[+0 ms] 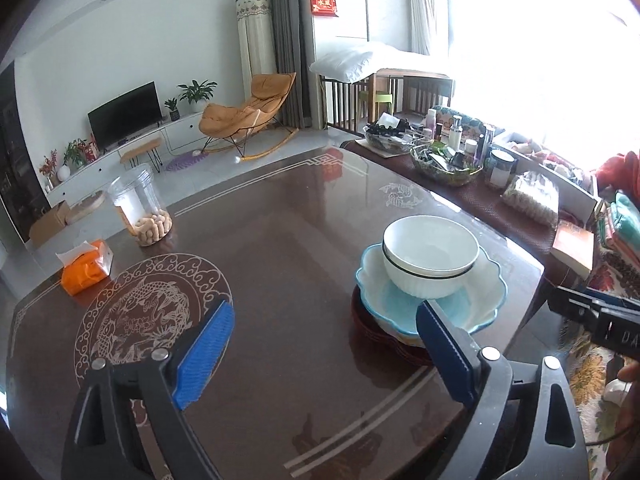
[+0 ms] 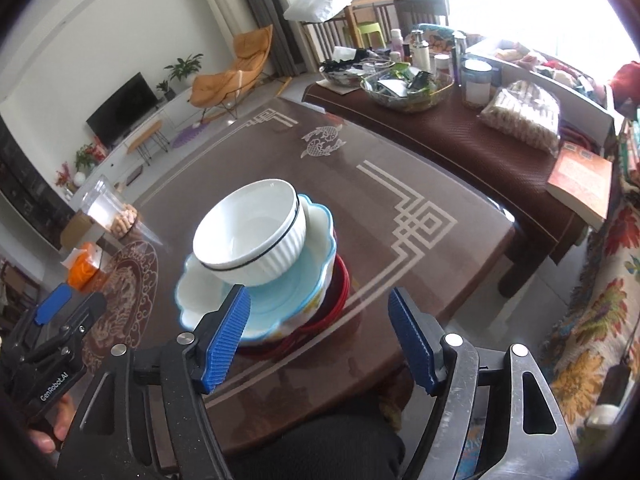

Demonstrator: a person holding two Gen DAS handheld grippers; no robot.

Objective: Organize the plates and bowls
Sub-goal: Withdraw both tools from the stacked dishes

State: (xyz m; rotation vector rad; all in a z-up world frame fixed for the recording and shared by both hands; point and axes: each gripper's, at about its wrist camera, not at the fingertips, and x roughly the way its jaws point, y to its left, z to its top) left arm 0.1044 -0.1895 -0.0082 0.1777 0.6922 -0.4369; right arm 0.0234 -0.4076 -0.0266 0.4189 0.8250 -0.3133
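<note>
Stack observed right of centre in the left wrist view, left of centre in the right wrist view. White ribbed bowl [image 1: 431, 256] is seated, tilted, inside the light-blue scalloped bowl [image 1: 430, 308], which rests on a dark red plate [image 1: 362, 322]; only the edge of the plate is exposed, so whether one or several red pieces lie beneath cannot be told. All is carried on the brown table [image 1: 288, 240] with its pale line pattern.

Step judged: nesting appears done or nearly done; nothing loose is seen elsewhere on the table surface. The white bowl's lean against the blue rim is judged the remaining defect. A next move would call for a light pinch on the white bowl's rim and a small levelling shift, with the blue bowl steadied so the stack is not dragged on the glossy top.

Left gripper [image 1: 324, 344]: held low over the table, fingers spread wide, nothing between them; its right pad lies in front of the near edge of the blue bowl, contact not confirmed.

Right gripper [image 2: 316, 340]: held above the near table edge, fingers also wide apart and empty; left pad overlaps the blue bowl's near rim in the picture.

Also noted, left of the frame: clear jar [image 1: 138, 208], orange tissue pack [image 1: 86, 266].
</note>
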